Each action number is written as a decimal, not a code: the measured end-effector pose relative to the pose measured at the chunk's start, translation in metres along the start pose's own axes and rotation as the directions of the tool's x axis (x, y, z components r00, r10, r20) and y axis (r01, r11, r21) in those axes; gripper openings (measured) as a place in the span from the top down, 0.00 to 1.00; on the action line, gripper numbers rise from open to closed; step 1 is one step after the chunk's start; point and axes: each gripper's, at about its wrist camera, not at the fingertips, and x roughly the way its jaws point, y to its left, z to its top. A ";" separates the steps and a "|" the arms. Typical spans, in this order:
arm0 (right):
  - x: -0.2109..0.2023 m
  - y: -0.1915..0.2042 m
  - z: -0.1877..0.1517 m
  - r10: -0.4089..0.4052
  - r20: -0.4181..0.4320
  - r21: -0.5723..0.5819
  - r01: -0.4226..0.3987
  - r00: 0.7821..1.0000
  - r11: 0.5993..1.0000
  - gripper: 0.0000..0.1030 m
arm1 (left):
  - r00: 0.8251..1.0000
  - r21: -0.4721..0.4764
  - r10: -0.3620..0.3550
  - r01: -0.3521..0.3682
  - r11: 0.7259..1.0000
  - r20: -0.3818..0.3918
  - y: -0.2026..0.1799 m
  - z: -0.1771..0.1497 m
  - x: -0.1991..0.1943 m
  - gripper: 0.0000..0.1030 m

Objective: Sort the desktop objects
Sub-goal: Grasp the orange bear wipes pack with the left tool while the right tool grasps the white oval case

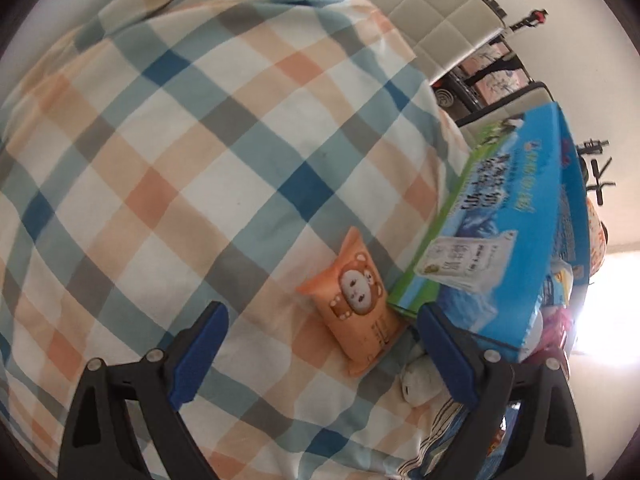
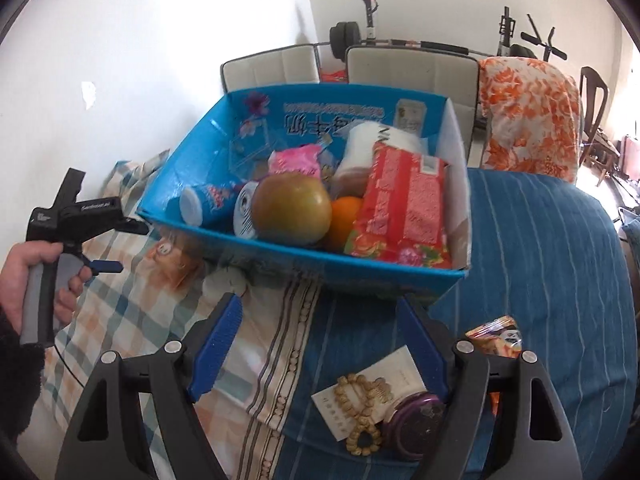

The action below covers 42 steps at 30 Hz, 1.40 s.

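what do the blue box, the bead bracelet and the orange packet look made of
Blue box: printed cardboard, glossy; thin folded walls with a sheen.
Bead bracelet: likely wood; matte tan round beads.
Orange packet: soft plastic film, slightly shiny; puffy, with crimped ends.

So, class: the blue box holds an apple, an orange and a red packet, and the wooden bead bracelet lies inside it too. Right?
Not quite. The bead bracelet lies outside the blue box, on the blue cloth near the right gripper, as the right wrist view shows. The rest holds.
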 end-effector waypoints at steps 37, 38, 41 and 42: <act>0.181 0.119 -0.009 -0.105 -0.223 -0.204 0.059 0.969 0.977 0.16 | 0.994 0.140 -0.102 0.096 0.985 0.034 0.058 -0.074 -0.067 0.84; 0.179 0.121 -0.011 -0.109 -0.205 -0.215 0.064 0.973 0.975 0.26 | 0.994 0.153 -0.108 0.102 0.983 0.030 0.051 -0.073 -0.066 0.85; 0.167 0.124 -0.016 -0.103 -0.179 -0.240 0.058 0.978 0.969 0.42 | 0.993 0.200 -0.113 0.105 0.974 0.027 0.034 -0.079 -0.069 0.87; 0.162 0.125 -0.017 -0.100 -0.173 -0.247 0.055 0.980 0.967 0.42 | 0.994 0.219 -0.110 0.101 0.970 0.027 0.026 -0.080 -0.068 0.88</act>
